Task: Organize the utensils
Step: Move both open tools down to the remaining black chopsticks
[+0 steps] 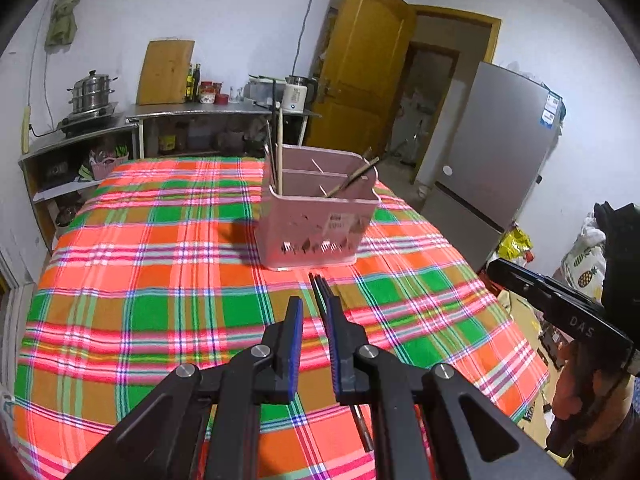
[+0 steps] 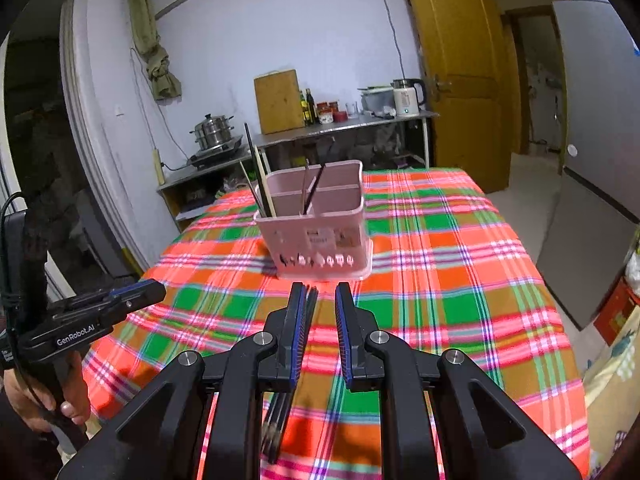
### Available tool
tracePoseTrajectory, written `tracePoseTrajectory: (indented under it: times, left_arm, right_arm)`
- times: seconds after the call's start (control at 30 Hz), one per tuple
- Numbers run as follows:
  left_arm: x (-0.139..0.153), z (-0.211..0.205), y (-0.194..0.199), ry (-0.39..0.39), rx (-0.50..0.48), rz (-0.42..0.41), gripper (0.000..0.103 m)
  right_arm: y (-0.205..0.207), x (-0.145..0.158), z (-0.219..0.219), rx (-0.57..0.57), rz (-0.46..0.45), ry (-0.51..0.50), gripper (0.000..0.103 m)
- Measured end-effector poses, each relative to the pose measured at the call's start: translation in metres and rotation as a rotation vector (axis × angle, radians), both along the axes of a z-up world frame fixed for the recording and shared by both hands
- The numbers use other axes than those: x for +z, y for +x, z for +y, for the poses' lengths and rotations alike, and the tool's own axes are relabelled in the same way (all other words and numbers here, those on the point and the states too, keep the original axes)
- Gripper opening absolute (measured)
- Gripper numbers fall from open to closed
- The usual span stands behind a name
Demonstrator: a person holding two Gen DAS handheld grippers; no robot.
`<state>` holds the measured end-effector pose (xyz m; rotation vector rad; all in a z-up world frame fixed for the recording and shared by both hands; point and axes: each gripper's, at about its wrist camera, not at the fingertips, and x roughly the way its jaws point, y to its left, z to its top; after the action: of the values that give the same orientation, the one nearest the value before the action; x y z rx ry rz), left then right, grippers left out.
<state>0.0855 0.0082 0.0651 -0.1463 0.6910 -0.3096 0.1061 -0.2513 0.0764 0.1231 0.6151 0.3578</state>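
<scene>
Pink plastic makes the utensil holder (image 1: 318, 216), which stands in the middle of the left wrist view on a table with a bright checked cloth (image 1: 140, 280) of red, green and orange. The holder has walls inside that split it into parts. Some sticks (image 1: 278, 156) stand up in its left front part, and more dark ones (image 1: 352, 178) lean in a part on the right. At the bottom middle, the left gripper (image 1: 314, 312) has its two blue-padded fingers a little apart. A few dark chopsticks (image 1: 320, 288) lie on the cloth just beside the right finger; I cannot tell if that finger touches them. At the right edge is the other gripper (image 1: 560, 304), seen from the side. In the upper left a steel pot (image 1: 92, 90) sits on a stove, and a grey fridge (image 1: 492, 152) stands on the right by a yellow door (image 1: 360, 64).

In the right wrist view the pink holder (image 2: 316, 224) is again in the middle, just beyond the fingertips. The right gripper (image 2: 320, 304) at the bottom middle has its fingers apart, with nothing clamped between them. The dark chopsticks (image 2: 310, 300) lie right by the left finger and run back under it toward the bottom of the frame. At the lower left, a hand (image 2: 48, 400) holds the left gripper (image 2: 120, 300), seen from the side, so I cannot tell its gap here. A wooden board (image 2: 278, 100) leans on the wall at the back.
</scene>
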Motion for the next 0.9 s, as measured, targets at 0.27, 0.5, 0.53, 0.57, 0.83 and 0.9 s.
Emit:
tracePoseTrajectory:
  times: [0.27, 0.5, 0.53, 0.57, 0.83, 0.9]
  left_arm:
    - [-0.022, -0.012, 0.005, 0.01, -0.018, 0.059, 0.012]
    - [-0.049, -0.025, 0.018, 0.024, -0.039, 0.124, 0.024]
    - [-0.053, -0.027, 0.021, 0.027, -0.042, 0.133, 0.024]
    - [-0.057, -0.029, 0.024, 0.03, -0.048, 0.144, 0.024]
    - [-0.088, -0.047, 0.05, 0.038, -0.068, 0.22, 0.023]
    - [-0.094, -0.051, 0.055, 0.047, -0.072, 0.23, 0.023]
  right_arm:
    - [-0.005, -0.02, -0.005, -0.008, 0.045, 0.008, 0.015]
    - [0.0, -0.033, -0.007, -0.007, 0.08, 0.014, 0.021]
    - [0.0, -0.035, -0.007, -0.007, 0.084, 0.015, 0.021]
    - [0.002, -0.037, -0.007, -0.006, 0.091, 0.016, 0.021]
    - [0.008, -0.055, -0.007, -0.003, 0.133, 0.016, 0.021]
    - [0.01, -0.059, -0.008, -0.006, 0.144, 0.016, 0.021]
